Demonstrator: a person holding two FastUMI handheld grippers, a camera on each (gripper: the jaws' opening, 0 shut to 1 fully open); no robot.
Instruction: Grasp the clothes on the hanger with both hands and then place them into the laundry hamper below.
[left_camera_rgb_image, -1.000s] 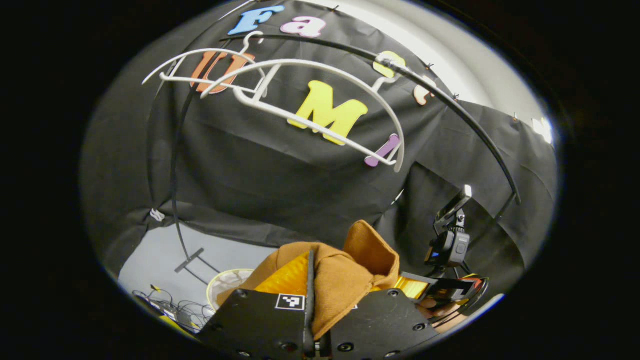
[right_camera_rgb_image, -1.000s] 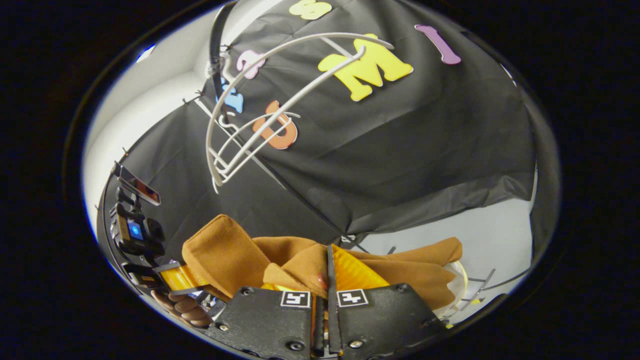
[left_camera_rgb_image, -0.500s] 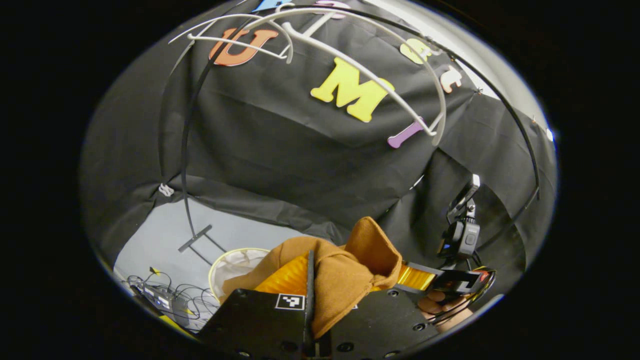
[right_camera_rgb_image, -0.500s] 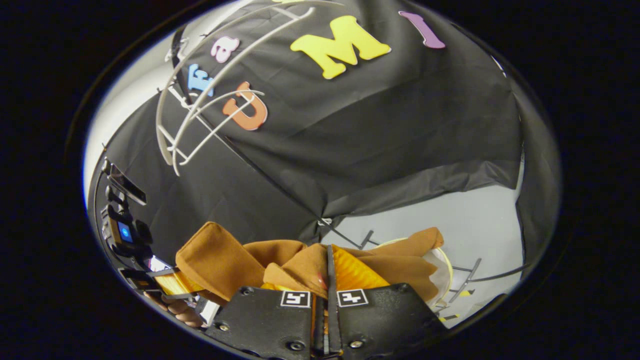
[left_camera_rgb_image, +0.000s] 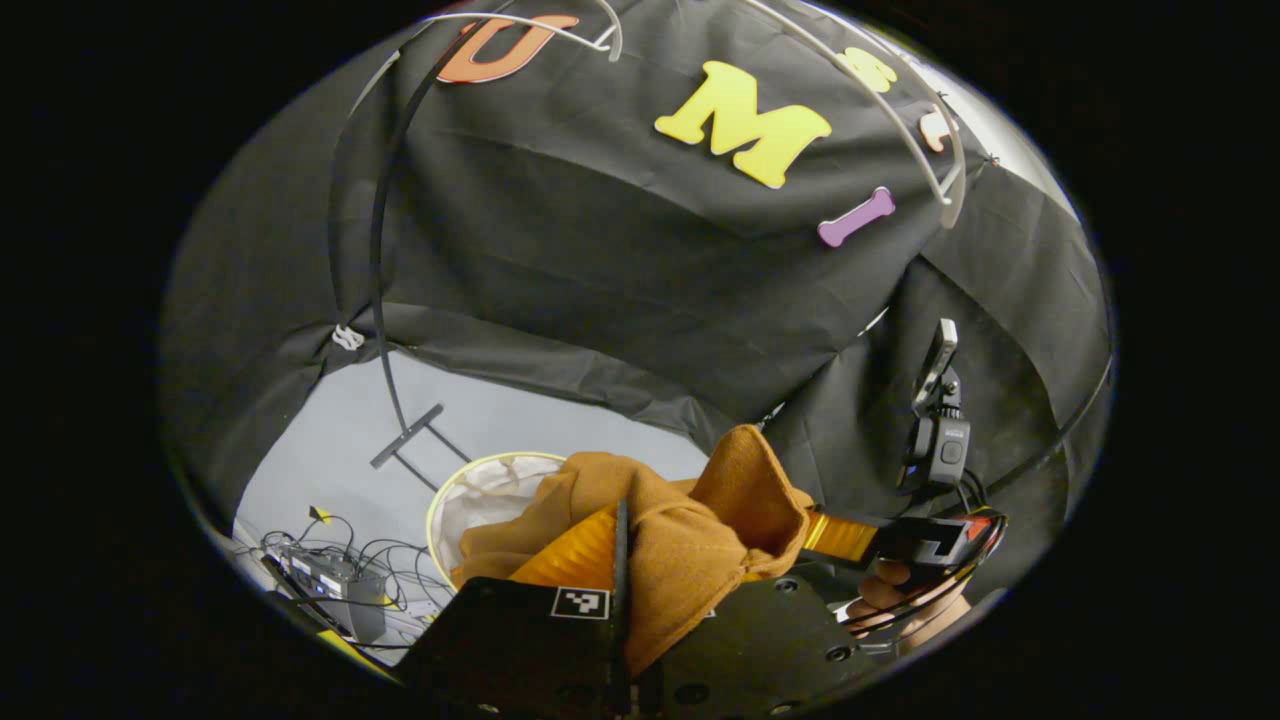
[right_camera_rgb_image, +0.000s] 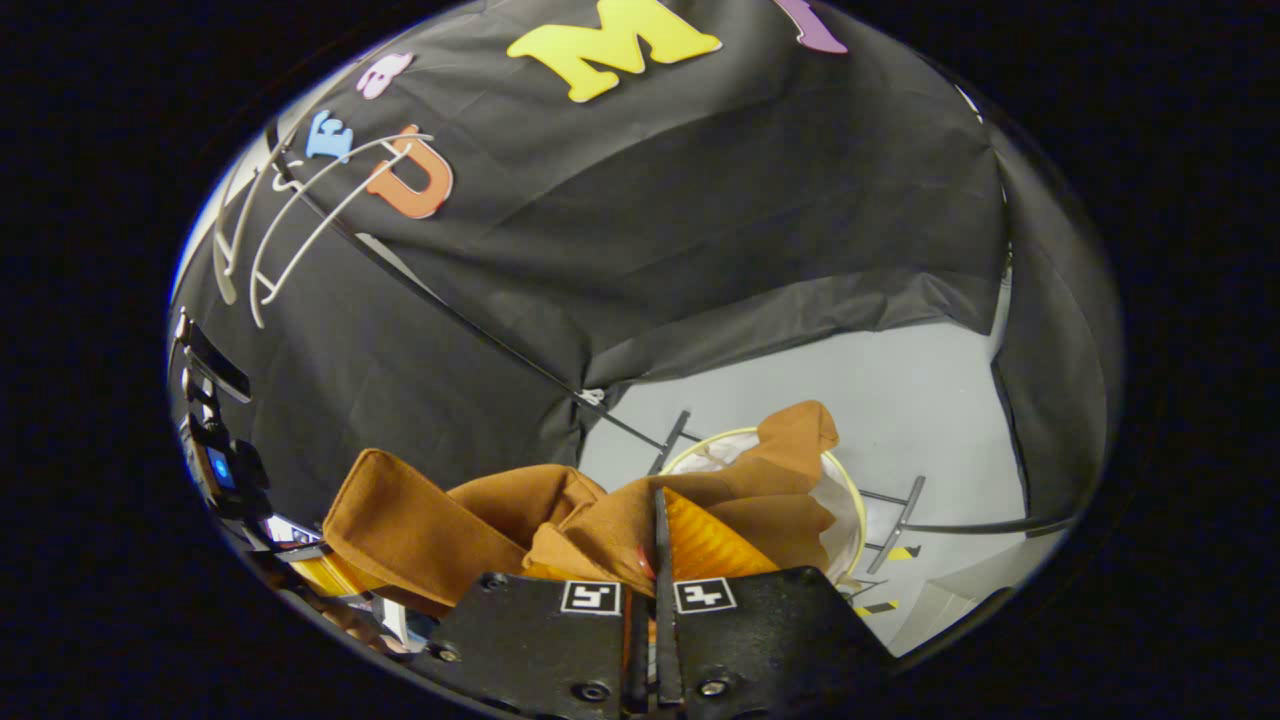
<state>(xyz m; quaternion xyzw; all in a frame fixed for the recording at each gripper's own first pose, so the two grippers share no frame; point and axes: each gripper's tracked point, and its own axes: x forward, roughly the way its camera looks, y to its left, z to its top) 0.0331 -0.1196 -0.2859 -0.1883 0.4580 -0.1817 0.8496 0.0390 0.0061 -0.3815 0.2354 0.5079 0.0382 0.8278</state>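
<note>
Both grippers hold a brown garment (left_camera_rgb_image: 680, 530) bunched above the laundry hamper (left_camera_rgb_image: 470, 500), a round white mesh basket with a pale yellow rim standing on the grey floor (right_camera_rgb_image: 930, 400). The left gripper (left_camera_rgb_image: 618, 560) is clamped tight on a fold of the cloth, and the right gripper (right_camera_rgb_image: 655, 540) is pinched shut on another fold (its far end droops over the hamper's rim (right_camera_rgb_image: 760, 445)). High above the hamper, the bare white hangers (right_camera_rgb_image: 290, 230) hang on the black rail (left_camera_rgb_image: 375, 250). A tangle of cables (left_camera_rgb_image: 340, 575) lies beside the hamper.
</note>
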